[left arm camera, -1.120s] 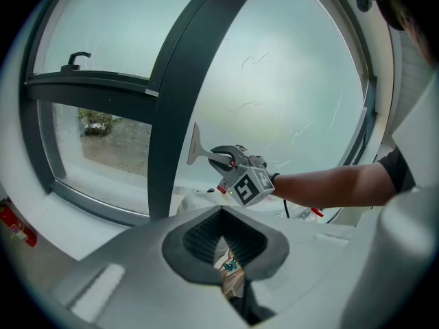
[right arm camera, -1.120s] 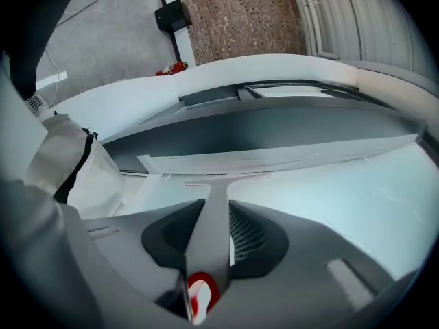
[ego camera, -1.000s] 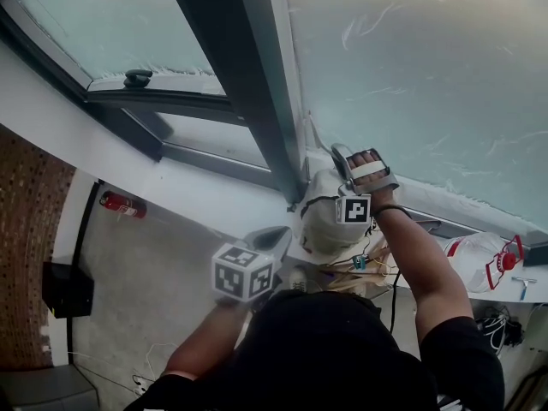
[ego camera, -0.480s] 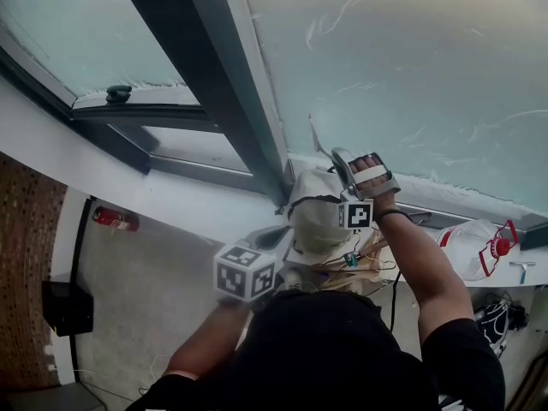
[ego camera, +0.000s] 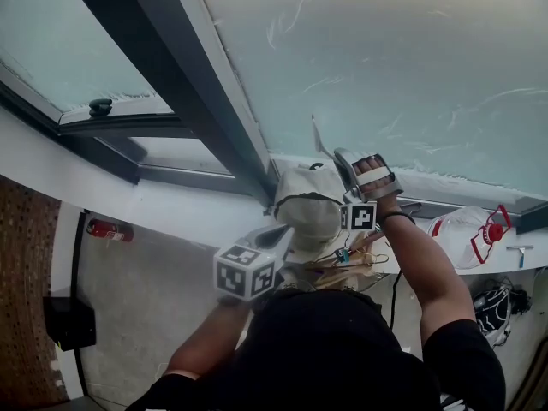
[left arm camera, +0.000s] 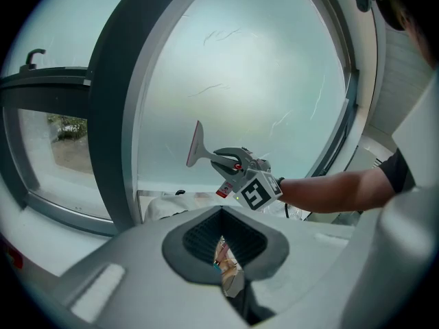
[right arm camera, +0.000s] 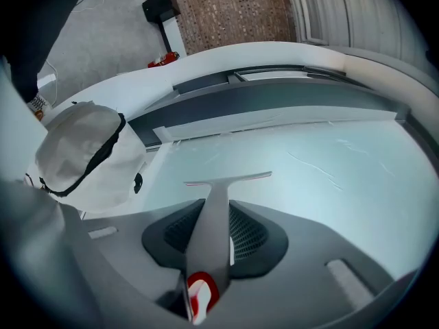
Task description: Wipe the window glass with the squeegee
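Note:
The big window glass (ego camera: 411, 67) carries thin streaks. My right gripper (ego camera: 345, 163) is shut on the grey handle of the squeegee (ego camera: 316, 137), near the pane's lower left corner. In the right gripper view the squeegee (right arm camera: 214, 218) runs out between the jaws, its blade edge lying against the glass (right arm camera: 322, 177); a red tag marks the handle's base. The left gripper view shows the squeegee (left arm camera: 197, 142) side-on, blade to the pane, held by the right gripper (left arm camera: 219, 157). My left gripper (ego camera: 272, 236) hangs lower, back from the window, jaws together on nothing (left arm camera: 223, 252).
A dark window frame (ego camera: 197, 101) divides the big pane from a smaller tilted window with a handle (ego camera: 100, 106). On the sill sit a white cloth bag (ego camera: 308, 208), loose cables (ego camera: 351, 259) and a spray bottle with a red trigger (ego camera: 479, 234). Below stand a red extinguisher (ego camera: 103, 228) and a black box (ego camera: 68, 319).
The head view has swung right, so the frame and small window slid left. The right gripper and squeegee stay at the pane's lower left corner; the left gripper has hardly moved.

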`<state>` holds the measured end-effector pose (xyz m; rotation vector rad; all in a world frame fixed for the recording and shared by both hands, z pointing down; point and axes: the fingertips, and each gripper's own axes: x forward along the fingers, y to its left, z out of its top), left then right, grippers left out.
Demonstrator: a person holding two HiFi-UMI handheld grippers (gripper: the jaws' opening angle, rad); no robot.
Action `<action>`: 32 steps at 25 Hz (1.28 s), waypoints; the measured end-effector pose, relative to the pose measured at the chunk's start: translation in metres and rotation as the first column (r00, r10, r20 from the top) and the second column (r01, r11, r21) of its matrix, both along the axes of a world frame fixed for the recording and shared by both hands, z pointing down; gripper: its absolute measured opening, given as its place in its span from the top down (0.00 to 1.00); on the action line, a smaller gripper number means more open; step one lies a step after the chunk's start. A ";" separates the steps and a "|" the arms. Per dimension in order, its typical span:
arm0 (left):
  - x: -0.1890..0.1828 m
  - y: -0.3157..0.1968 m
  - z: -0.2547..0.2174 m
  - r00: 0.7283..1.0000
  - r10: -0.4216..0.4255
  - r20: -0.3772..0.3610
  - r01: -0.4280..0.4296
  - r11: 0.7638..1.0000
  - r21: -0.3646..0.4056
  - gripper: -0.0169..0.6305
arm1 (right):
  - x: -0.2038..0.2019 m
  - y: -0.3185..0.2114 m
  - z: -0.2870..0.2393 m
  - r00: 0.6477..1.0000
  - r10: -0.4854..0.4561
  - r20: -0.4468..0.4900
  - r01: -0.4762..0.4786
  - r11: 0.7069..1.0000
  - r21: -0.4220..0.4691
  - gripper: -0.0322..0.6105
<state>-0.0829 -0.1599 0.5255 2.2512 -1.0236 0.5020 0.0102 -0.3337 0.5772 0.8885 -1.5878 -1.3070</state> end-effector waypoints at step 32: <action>0.109 0.018 -0.011 0.984 0.179 0.016 -0.180 0.983 0.029 0.97 | 0.226 0.046 -0.016 0.963 0.271 0.004 -0.271 0.962 0.013 0.77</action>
